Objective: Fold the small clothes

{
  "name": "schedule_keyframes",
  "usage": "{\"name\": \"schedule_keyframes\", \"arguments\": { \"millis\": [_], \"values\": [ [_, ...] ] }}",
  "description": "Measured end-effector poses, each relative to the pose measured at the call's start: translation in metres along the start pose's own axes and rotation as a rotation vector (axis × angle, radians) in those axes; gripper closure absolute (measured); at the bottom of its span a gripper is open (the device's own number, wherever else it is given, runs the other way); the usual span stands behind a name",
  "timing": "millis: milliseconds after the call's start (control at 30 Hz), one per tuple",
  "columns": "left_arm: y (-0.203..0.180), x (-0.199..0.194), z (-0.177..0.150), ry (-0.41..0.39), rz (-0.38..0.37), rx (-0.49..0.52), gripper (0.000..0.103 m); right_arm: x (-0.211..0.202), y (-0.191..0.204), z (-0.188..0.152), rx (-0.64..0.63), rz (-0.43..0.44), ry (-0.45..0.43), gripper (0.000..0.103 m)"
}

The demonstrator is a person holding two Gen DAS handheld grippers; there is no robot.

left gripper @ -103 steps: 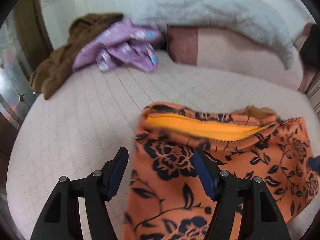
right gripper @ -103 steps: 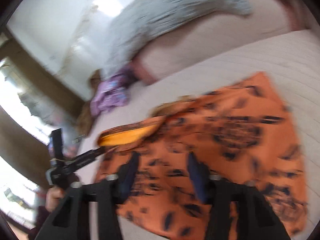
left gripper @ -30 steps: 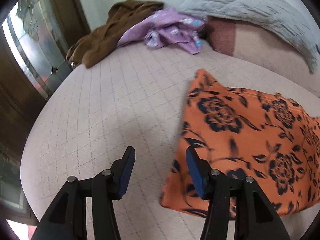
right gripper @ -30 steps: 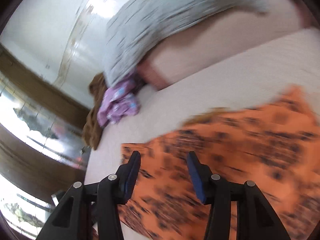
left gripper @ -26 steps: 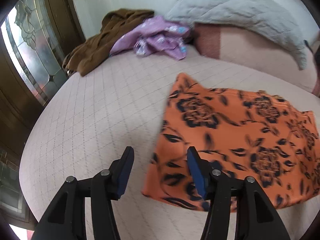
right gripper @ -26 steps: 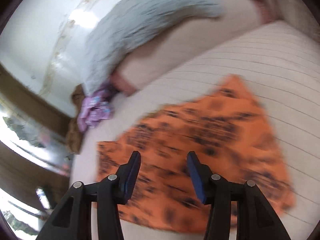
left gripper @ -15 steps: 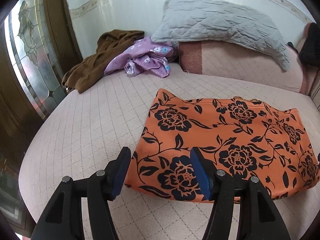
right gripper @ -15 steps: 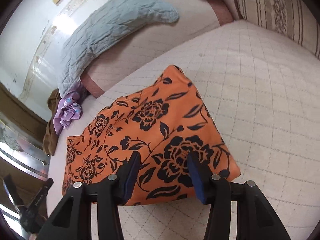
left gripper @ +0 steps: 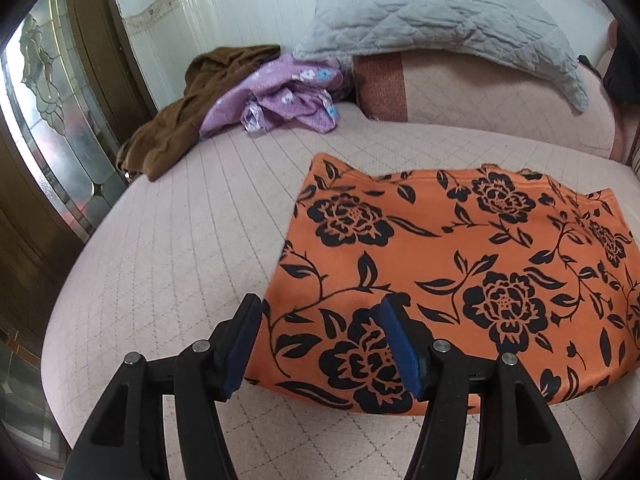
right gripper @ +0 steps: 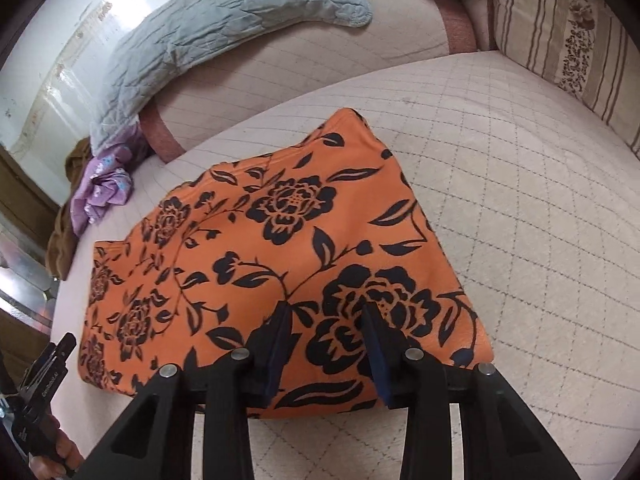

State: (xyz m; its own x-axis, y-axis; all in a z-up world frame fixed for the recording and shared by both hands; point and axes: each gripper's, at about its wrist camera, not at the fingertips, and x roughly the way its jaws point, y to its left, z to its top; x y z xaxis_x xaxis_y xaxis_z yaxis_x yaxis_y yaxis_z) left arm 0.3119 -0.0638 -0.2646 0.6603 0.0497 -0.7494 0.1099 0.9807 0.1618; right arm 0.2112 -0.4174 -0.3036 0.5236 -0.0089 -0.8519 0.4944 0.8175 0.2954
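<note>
- Since the earlier frame, orange floral garment [left gripper: 460, 256] is lying folded flat mid-bed [left gripper: 160, 264], yellow lining hidden.
- Left gripper [left gripper: 320, 344] is hovering agape over its near-left corner; right gripper [right gripper: 324, 344], jaws narrowing, is gripping nothing.
- Pinching one layer risks undoing the fold.

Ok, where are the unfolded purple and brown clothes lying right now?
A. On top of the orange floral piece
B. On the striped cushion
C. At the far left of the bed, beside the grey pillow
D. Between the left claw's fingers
C: the purple garment and brown garment are heaped at the bed's far left, beside the grey pillow, well apart from the orange floral piece.
</note>
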Motion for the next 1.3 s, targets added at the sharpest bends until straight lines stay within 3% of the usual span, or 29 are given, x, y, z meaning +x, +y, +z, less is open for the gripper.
{"name": "schedule_keyframes", "arguments": {
  "millis": [267,600,967,1300],
  "values": [
    [-0.010,0.038,-0.008,0.123,0.017,0.016,0.040,0.020,0.007,0.000,-0.046,-0.099,0.083,0.064],
    [-0.019,0.039,-0.007,0.102,0.058,0.046,0.038,0.021,0.001,0.004,-0.019,-0.065,0.085,0.064],
    [-0.027,0.024,-0.005,0.058,0.026,0.064,0.038,0.001,0.013,0.001,-0.026,0.078,0.036,0.064],
    [-0.034,0.020,-0.005,0.046,0.008,0.081,0.038,0.011,0.025,-0.008,-0.052,0.093,0.080,0.064]
  ]
}}
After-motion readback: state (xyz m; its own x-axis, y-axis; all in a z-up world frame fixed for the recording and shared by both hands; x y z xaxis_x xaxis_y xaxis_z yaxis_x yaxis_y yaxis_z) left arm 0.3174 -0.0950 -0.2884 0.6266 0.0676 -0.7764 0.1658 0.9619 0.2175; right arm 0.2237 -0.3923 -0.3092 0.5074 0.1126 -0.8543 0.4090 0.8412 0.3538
